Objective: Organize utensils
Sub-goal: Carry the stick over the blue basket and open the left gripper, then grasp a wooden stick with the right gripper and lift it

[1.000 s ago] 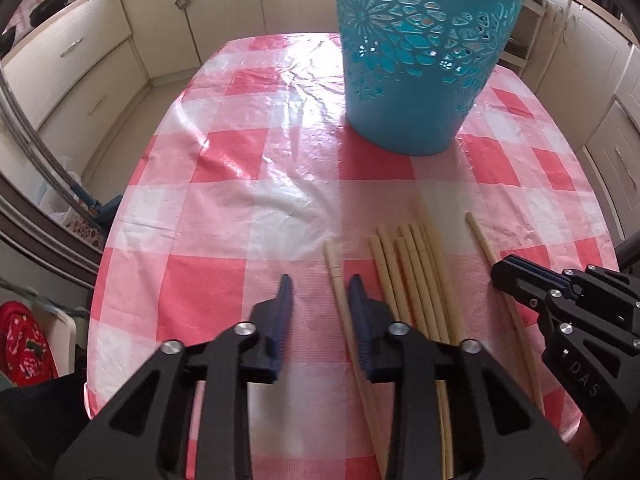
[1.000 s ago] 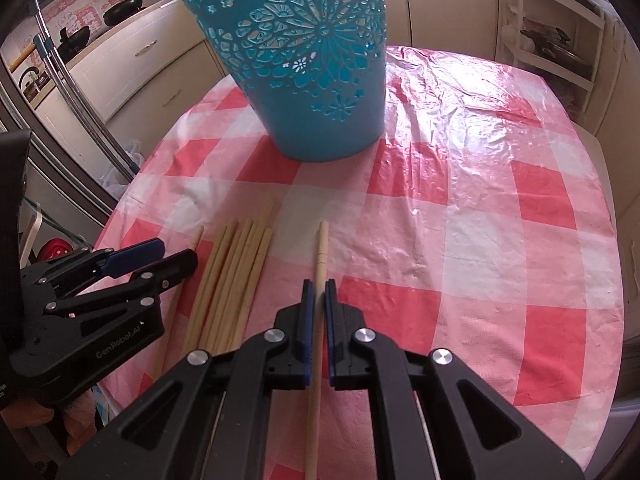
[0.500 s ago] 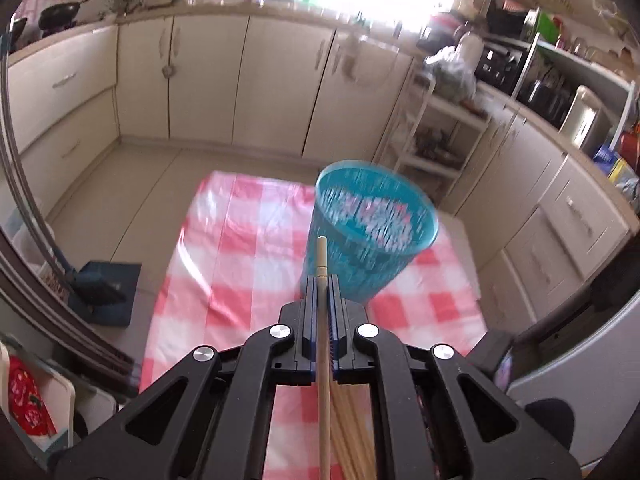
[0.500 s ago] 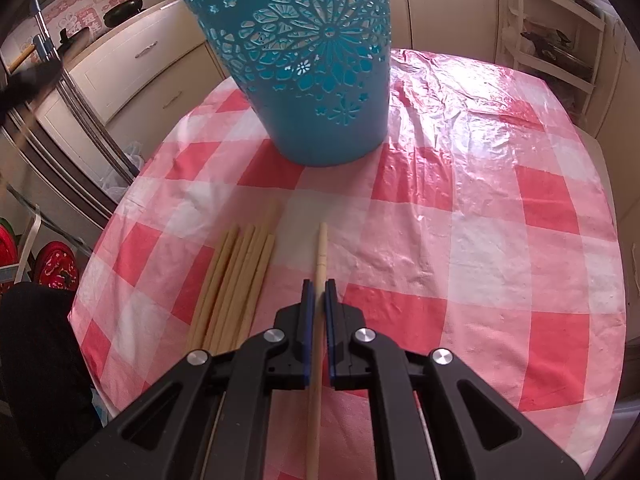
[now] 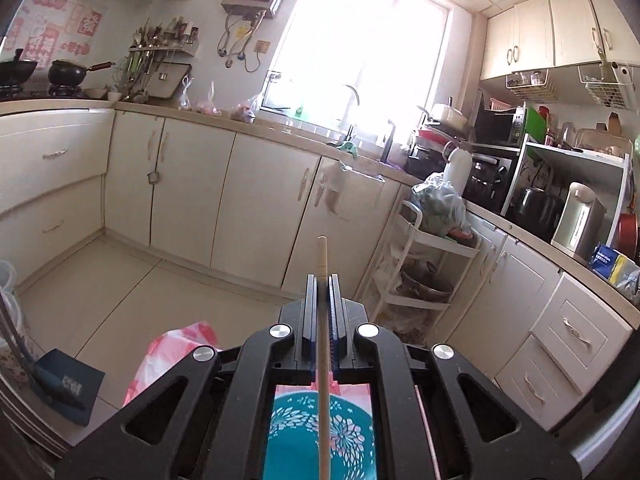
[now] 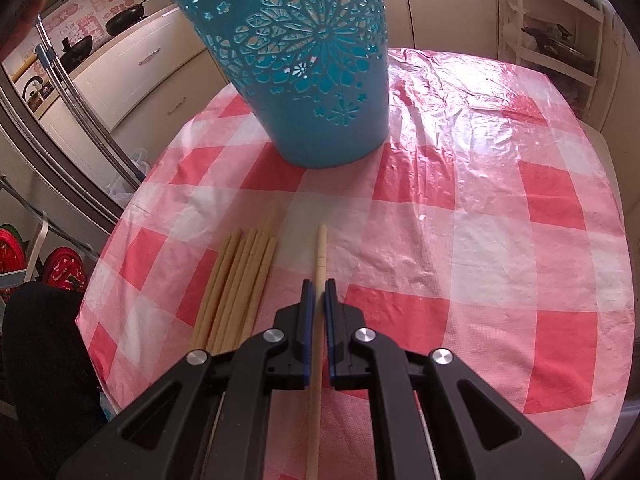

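Note:
My left gripper is shut on a wooden chopstick and holds it high, pointing out over the kitchen. The chopstick's lower length runs down over the blue cut-out basket, seen from above through the gripper frame. My right gripper is shut on another chopstick low over the red-and-white checked table. A bundle of several chopsticks lies just left of it. The blue basket stands upright at the table's far side.
Cream kitchen cabinets line the far walls, with a white wire trolley at the right. The table's left edge drops to the floor, where red items sit.
My left gripper closed on a chopstick at the table, lifted it and swung up above the basket. My right gripper has stayed shut on its chopstick and barely moved.

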`<state>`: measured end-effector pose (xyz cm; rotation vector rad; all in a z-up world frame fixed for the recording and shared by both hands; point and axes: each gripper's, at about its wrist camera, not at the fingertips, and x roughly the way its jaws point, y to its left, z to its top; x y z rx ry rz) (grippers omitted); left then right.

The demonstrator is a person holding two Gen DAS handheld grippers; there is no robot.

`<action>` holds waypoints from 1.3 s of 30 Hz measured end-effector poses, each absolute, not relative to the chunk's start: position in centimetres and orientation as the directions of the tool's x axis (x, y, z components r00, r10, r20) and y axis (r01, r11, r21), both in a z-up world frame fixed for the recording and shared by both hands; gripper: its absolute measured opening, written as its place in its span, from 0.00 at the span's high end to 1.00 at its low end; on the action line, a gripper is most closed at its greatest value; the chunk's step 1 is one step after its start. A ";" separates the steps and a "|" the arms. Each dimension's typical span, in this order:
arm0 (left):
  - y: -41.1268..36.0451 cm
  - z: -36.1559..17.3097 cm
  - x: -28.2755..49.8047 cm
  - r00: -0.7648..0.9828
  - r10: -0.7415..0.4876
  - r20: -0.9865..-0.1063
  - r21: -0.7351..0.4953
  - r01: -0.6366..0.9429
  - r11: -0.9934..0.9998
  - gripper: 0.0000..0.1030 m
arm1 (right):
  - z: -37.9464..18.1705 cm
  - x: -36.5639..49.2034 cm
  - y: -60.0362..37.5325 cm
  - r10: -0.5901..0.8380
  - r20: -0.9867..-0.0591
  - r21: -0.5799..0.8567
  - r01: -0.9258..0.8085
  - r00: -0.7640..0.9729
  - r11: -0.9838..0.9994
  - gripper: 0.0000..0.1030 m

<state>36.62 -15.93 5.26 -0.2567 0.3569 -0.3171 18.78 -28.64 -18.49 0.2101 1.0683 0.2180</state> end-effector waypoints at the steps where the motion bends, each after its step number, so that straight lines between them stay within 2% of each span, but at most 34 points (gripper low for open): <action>1: -16.4 4.6 37.3 0.893 -0.334 -0.301 -0.290 0.247 0.924 0.95 | -18.5 18.8 -28.7 0.281 -0.840 0.279 -0.075 0.463 0.957 0.94; 8: -17.7 0.5 40.0 0.896 -0.289 -0.338 -0.270 0.202 0.942 0.95 | -18.5 18.9 -28.9 0.295 -0.838 0.295 -0.075 0.459 0.953 0.94; 16: -17.9 -2.6 39.2 0.871 -0.262 -0.417 -0.202 0.192 0.960 0.94 | -18.4 19.0 -28.8 0.294 -0.840 0.288 -0.085 0.456 0.954 0.94; 19: -17.0 -3.4 38.6 0.855 -0.237 -0.462 -0.190 0.165 0.968 0.80 | -18.4 19.0 -28.9 0.296 -0.842 0.286 -0.091 0.452 0.954 0.94; 21: -16.0 -3.6 37.7 0.852 -0.214 -0.478 -0.179 0.144 0.973 0.57 | -18.4 19.0 -28.9 0.297 -0.844 0.287 -0.092 0.446 0.953 0.94; 23: -14.6 -3.5 36.3 0.856 -0.190 -0.481 -0.163 0.125 0.979 0.45 | -18.4 18.9 -29.0 0.303 -0.845 0.291 -0.096 0.440 0.952 0.91; 27: -11.3 -2.9 33.1 0.863 -0.163 -0.477 -0.131 0.113 0.985 0.28 | -18.1 18.2 -28.8 0.313 -0.847 0.291 -0.120 0.430 0.949 0.76; 30: -8.2 -3.3 30.2 0.870 -0.136 -0.474 -0.112 0.094 0.989 0.21 | -18.1 17.9 -28.1 0.280 -0.857 0.242 -0.141 0.432 0.960 0.74; 36: -3.0 -6.9 26.9 0.835 -0.093 -0.543 -0.093 0.051 0.994 0.19 | -18.2 18.4 -27.2 0.227 -0.875 0.185 -0.139 0.427 0.973 0.76; 39: -1.2 -9.2 26.5 0.813 -0.068 -0.578 -0.099 0.013 0.995 0.19 | -18.3 18.8 -25.5 0.132 -0.891 0.064 -0.167 0.435 0.984 0.78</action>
